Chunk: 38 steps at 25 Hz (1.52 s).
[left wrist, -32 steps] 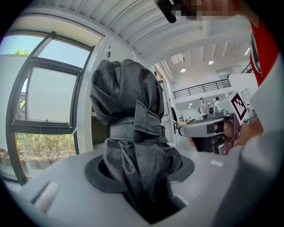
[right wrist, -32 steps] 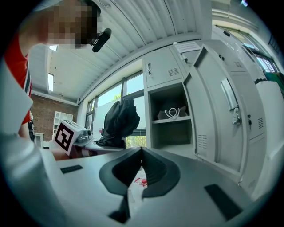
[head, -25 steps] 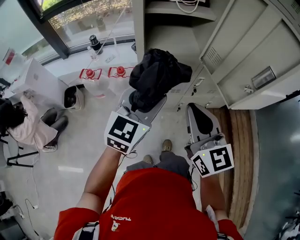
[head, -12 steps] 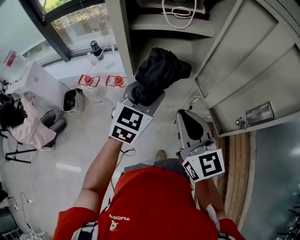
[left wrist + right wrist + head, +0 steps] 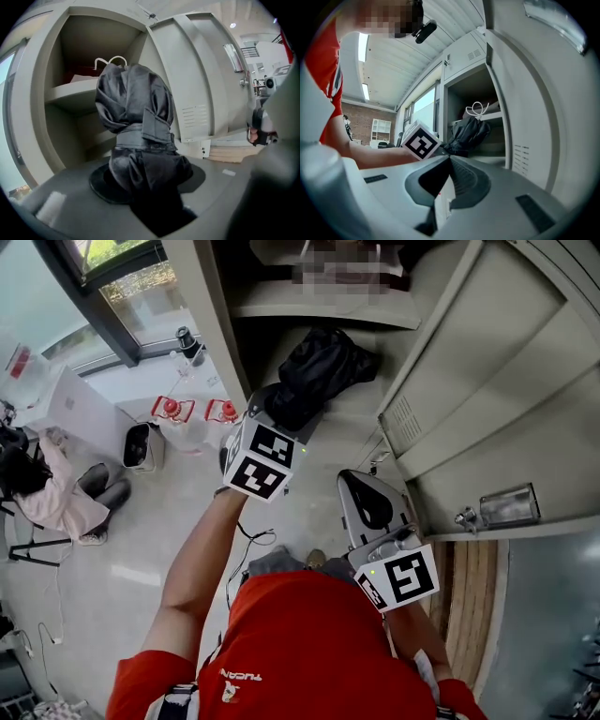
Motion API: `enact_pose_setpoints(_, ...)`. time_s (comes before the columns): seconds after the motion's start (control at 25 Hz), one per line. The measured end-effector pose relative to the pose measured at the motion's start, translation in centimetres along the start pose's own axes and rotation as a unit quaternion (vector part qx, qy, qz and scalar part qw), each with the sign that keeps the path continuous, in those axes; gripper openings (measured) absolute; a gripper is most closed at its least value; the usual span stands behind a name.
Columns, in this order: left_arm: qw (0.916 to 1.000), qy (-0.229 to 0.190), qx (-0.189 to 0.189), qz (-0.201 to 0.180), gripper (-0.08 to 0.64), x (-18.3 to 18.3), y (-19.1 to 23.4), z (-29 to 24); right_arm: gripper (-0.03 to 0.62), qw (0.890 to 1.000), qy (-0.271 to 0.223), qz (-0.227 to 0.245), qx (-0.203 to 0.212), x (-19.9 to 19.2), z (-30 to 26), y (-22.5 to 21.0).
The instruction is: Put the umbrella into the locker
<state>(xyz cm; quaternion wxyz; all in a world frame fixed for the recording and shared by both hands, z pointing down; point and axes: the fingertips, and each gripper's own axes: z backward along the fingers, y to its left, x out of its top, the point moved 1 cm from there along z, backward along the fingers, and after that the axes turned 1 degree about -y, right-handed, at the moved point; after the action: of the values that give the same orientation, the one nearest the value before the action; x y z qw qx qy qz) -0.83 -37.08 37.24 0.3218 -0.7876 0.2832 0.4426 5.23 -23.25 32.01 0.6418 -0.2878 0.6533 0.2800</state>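
The folded black umbrella point(image 5: 319, 371) is a strapped bundle of dark cloth, and my left gripper point(image 5: 281, 413) is shut on its lower end. In the left gripper view the umbrella point(image 5: 138, 122) stands up from the left gripper point(image 5: 145, 180), right before the open grey locker point(image 5: 70, 91). It is level with the compartment under the shelf point(image 5: 319, 310). The locker door point(image 5: 459, 362) is swung wide to the right. My right gripper point(image 5: 367, 498) hangs lower right, shut and holding nothing. The right gripper point(image 5: 450, 161) looks at the umbrella point(image 5: 468, 133) from behind.
A white cord point(image 5: 110, 61) and a red thing lie on the locker's upper shelf. More grey locker doors point(image 5: 525, 446) fill the right. At left a seated person point(image 5: 47, 488), a white box point(image 5: 84, 409), a small bin point(image 5: 141, 444) and red objects point(image 5: 171, 409) are on the floor.
My left gripper has carried the umbrella forward, close to the locker's opening. The right gripper has followed a little, and the locker looms larger in the head view.
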Motion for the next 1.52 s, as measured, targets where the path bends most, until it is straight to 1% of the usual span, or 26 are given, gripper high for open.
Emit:
enact_pose_setpoints(0.24, 0.9978, 0.048, -0.015, -0.042, 0.221, -0.1, 0.6, -2.1, 0.003, 1.0, -0.008, -0.005, -0.006, 0.6, -0.8, 0.0)
enact_pose_setpoints(0.48, 0.994, 0.083, -0.013, -0.069, 0.221, 0.0, 1.7, -4.5, 0.003, 1.0, -0.006, -0.01, -0.009, 0.3, -0.9, 0.2)
enact_pose_setpoints(0.68, 0.9892, 0.123, -0.014, -0.079, 0.222, -0.3, 2.0, -6.7, 0.003, 1.0, -0.003, -0.016, -0.016, -0.2, -0.3, 0.0)
enact_pose_setpoints(0.8, 0.9862, 0.138, -0.02, -0.089, 0.222, 0.1, 1.9, -7.8, 0.003, 1.0, -0.002, -0.02, -0.02, -0.4, 0.2, -0.2)
enact_pose_setpoints(1.04, 0.9806, 0.173, -0.036, -0.085, 0.224, 0.2, 2.3, -9.4, 0.003, 0.999, -0.002, -0.031, -0.023, -0.9, 0.9, -0.4)
enact_pose_setpoints(1.2, 0.9751, 0.196, -0.048, -0.092, 0.224, 0.4, 2.7, -9.8, 0.003, 0.999, -0.001, -0.033, -0.016, -1.2, 0.9, -0.2)
enact_pose_setpoints(1.36, 0.9678, 0.217, -0.04, -0.122, 0.224, 0.6, 3.4, -10.4, 0.003, 0.999, 0.001, -0.035, -0.013, -1.4, 1.0, 0.0)
enact_pose_setpoints(1.52, 0.9622, 0.214, -0.011, -0.168, 0.224, 1.0, 4.4, -11.5, 0.003, 0.999, 0.005, -0.036, -0.013, -1.7, 1.1, 0.0)
